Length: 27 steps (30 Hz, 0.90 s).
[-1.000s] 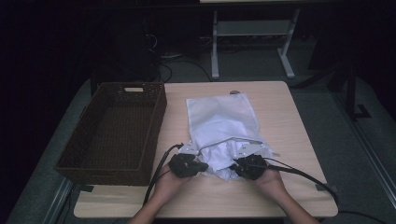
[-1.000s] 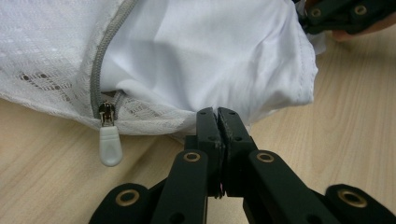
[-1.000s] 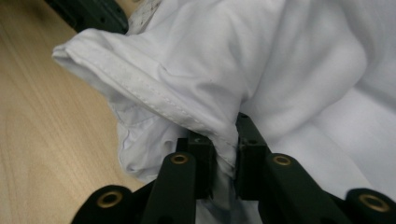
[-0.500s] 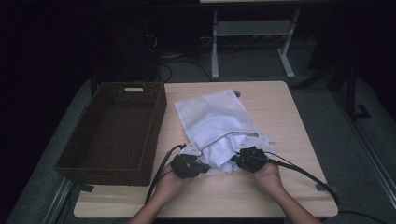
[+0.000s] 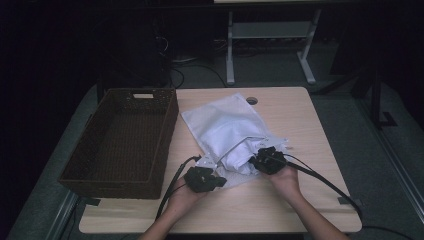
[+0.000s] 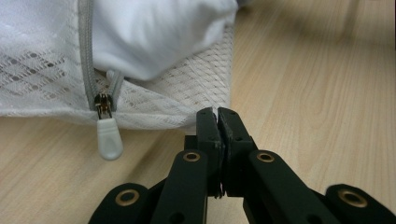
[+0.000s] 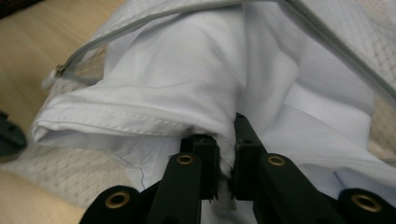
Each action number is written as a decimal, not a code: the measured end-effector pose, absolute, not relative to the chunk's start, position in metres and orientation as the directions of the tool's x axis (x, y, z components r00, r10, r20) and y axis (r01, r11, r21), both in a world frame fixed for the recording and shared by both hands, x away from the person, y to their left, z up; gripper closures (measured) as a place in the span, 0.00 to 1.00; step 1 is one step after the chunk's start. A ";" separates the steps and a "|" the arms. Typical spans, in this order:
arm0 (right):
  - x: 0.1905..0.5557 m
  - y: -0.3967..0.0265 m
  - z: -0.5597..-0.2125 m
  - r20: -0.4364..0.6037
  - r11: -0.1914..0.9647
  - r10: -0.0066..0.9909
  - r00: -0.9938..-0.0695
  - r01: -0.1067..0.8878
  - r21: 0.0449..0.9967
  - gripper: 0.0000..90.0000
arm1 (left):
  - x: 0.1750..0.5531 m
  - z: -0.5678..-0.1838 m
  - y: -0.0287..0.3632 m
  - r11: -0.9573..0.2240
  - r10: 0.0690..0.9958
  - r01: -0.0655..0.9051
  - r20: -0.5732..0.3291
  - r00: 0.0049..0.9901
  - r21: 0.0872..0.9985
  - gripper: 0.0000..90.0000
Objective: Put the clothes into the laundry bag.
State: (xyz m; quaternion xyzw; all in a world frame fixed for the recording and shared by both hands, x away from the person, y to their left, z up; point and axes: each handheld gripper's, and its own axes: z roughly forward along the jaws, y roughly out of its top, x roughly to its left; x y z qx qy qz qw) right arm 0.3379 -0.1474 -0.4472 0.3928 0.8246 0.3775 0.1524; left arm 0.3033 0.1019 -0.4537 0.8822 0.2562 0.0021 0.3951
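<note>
A white mesh laundry bag (image 5: 220, 122) lies slanted on the wooden table (image 5: 305, 130), its unzipped mouth toward me. A white garment (image 5: 239, 159) bulges out of that mouth. My left gripper (image 5: 216, 180) sits at the bag's near corner. In the left gripper view its jaws (image 6: 217, 114) are shut on the mesh hem (image 6: 201, 105), beside the white zipper pull (image 6: 108, 138). My right gripper (image 5: 254, 161) is at the mouth's right side. The right gripper view shows its jaws (image 7: 227, 135) shut on a fold of the garment (image 7: 177, 79), under the grey zipper band (image 7: 140, 25).
A dark wicker basket (image 5: 127, 93) stands at the left of the table, close beside the bag. A round cable hole (image 5: 252, 100) is near the table's far edge. Gripper cables trail toward me on both sides. A metal stand (image 5: 270, 30) is on the floor beyond.
My right gripper has moved away from me with the garment in it. The bag's far end has swung left toward the basket. The left gripper has stayed put.
</note>
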 end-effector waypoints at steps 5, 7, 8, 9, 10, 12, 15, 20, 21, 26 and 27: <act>0.347 -0.149 -0.448 0.049 0.388 0.778 -0.626 0.540 0.747 0.90 | 0.304 -0.454 0.102 -0.560 0.450 0.448 -0.199 0.871 0.697 0.98; 0.347 -0.150 -0.447 0.053 0.394 0.769 -0.638 0.537 0.746 0.84 | 0.304 -0.455 0.103 -0.559 0.451 0.450 -0.200 0.870 0.696 0.98; 0.346 -0.150 -0.446 0.051 0.397 0.763 -0.644 0.530 0.749 0.81 | 0.304 -0.455 0.103 -0.559 0.451 0.451 -0.201 0.870 0.696 0.98; 0.344 -0.151 -0.444 0.051 0.401 0.756 -0.653 0.523 0.753 0.78 | 0.304 -0.455 0.104 -0.559 0.452 0.452 -0.201 0.869 0.695 0.98; 0.342 -0.151 -0.442 0.054 0.405 0.744 -0.666 0.514 0.756 0.75 | 0.304 -0.455 0.104 -0.559 0.452 0.451 -0.200 0.869 0.695 0.98; 0.337 -0.153 -0.436 0.062 0.409 0.724 -0.687 0.500 0.763 0.69 | 0.304 -0.455 0.104 -0.557 0.454 0.453 -0.202 0.868 0.696 0.98; 0.328 -0.156 -0.426 0.086 0.402 0.698 -0.711 0.488 0.775 0.61 | 0.304 -0.455 0.105 -0.554 0.457 0.456 -0.204 0.866 0.696 0.97; 0.313 -0.156 -0.420 0.118 0.409 0.642 -0.757 0.469 0.783 0.50 | 0.304 -0.456 0.104 -0.556 0.457 0.456 -0.203 0.866 0.694 0.97; 0.312 -0.154 -0.422 0.118 0.418 0.628 -0.769 0.461 0.783 0.49 | 0.304 -0.456 0.104 -0.555 0.459 0.458 -0.204 0.865 0.695 0.97; 0.312 -0.140 -0.439 0.128 0.465 0.597 -0.792 0.472 0.749 0.48 | 0.304 -0.456 0.103 -0.554 0.459 0.459 -0.205 0.865 0.695 0.97; 0.313 -0.137 -0.444 0.122 0.481 0.596 -0.794 0.475 0.737 0.48 | 0.304 -0.456 0.103 -0.557 0.458 0.457 -0.203 0.866 0.694 0.97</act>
